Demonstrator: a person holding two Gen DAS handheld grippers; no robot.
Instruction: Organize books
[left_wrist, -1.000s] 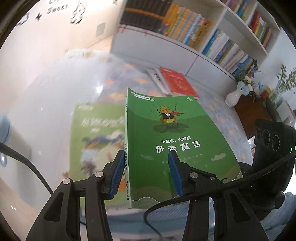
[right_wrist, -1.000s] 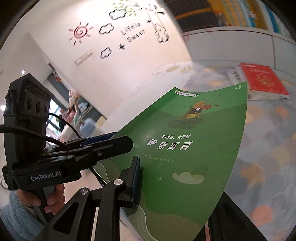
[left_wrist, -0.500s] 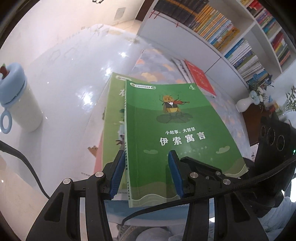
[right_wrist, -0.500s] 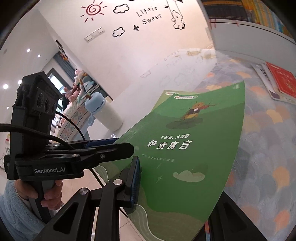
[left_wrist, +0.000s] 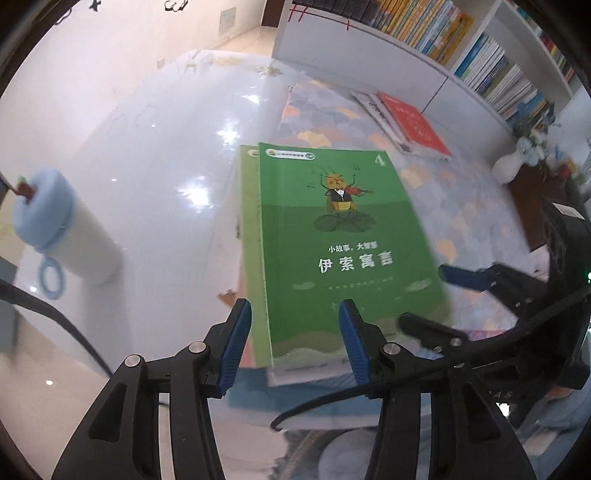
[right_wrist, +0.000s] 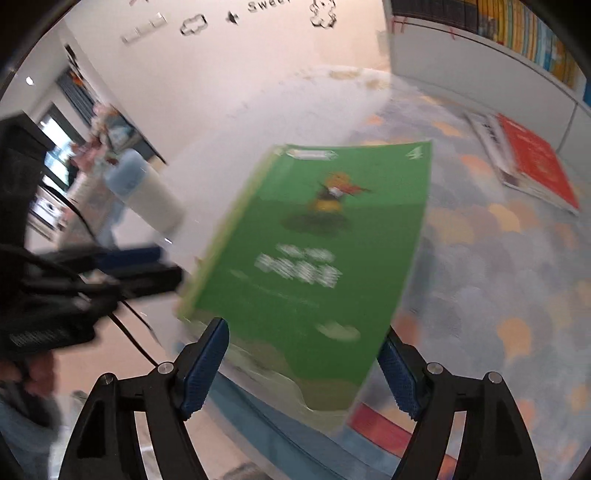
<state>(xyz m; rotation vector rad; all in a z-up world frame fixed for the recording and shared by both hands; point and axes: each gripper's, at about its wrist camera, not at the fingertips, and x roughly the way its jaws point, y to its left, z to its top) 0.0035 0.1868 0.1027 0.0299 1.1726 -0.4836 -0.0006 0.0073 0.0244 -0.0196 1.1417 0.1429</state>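
Green book (left_wrist: 347, 254) lay flat at frame centre on a lighter green book (left_wrist: 248, 236), long axis running straight away from both grippers. Left gripper (left_wrist: 295, 341) spread, pads straddling the near spine corner, not touching. Right gripper (right_wrist: 301, 373) spread wide across the near short edge, also clear. Both looked about equally near. Red book (left_wrist: 415, 125) sat upper right on the table (left_wrist: 155, 155). Right wrist view badly blurred; stack's lower layers and near edge hard to make out.
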